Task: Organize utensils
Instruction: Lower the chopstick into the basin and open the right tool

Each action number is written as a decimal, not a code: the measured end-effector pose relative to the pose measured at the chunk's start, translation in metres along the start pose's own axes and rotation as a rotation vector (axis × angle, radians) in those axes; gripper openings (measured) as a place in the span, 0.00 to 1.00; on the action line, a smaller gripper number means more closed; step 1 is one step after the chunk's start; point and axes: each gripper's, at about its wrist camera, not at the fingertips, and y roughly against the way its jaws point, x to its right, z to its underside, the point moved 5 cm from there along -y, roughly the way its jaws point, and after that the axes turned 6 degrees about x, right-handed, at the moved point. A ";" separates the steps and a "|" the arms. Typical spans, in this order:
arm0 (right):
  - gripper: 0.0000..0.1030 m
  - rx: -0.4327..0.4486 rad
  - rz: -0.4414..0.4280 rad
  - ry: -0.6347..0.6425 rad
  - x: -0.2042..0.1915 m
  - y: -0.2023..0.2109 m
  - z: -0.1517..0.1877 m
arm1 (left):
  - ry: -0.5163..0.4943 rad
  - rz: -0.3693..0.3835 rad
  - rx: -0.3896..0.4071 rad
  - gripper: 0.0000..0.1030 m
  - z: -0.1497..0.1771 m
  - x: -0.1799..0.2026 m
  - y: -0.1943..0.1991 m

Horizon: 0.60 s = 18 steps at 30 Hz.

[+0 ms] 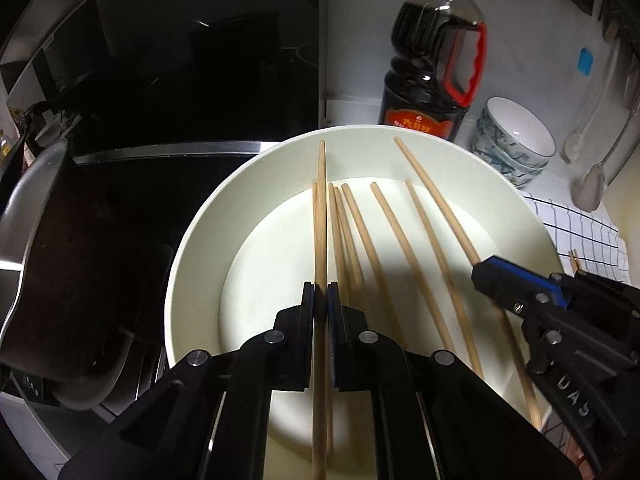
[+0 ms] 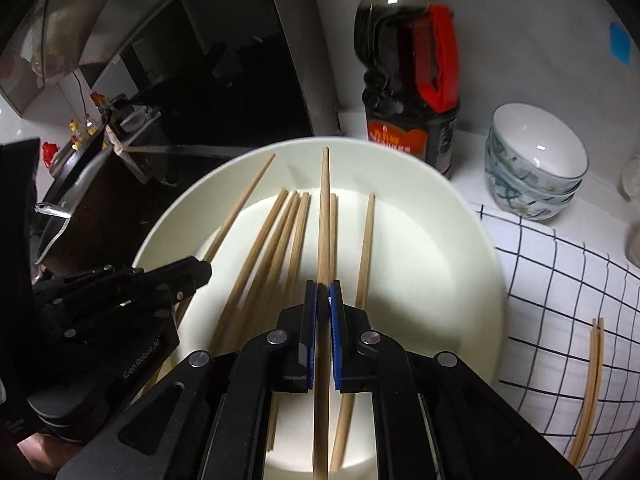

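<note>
The left gripper [image 1: 320,292] is clamped on one wooden chopstick [image 1: 320,200] above the white bowl [image 1: 192,248]; the right gripper [image 2: 323,292] pinches another chopstick [image 2: 324,208]. Light, stiff, smooth sticks likely pivot; grip mid-shaft.

Counts: 1 large white bowl [image 1: 208,216]. Chopsticks: 2 held in tools (1 each) [image 1: 320,208] [image 2: 323,216], about 6 more loose in the bowl [image 2: 366,248], overlap makes that uncertain. 2 chopsticks on the checked cloth [image 2: 591,376]. 1 dark sauce bottle [image 1: 432,64]. 2 small patterned bowls [image 2: 532,168], stacked. 1 checked cloth [image 2: 560,280].
</note>
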 end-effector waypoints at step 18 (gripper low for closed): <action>0.06 -0.084 0.065 -0.054 0.013 -0.031 0.014 | -0.015 0.018 -0.086 0.08 0.015 0.005 -0.029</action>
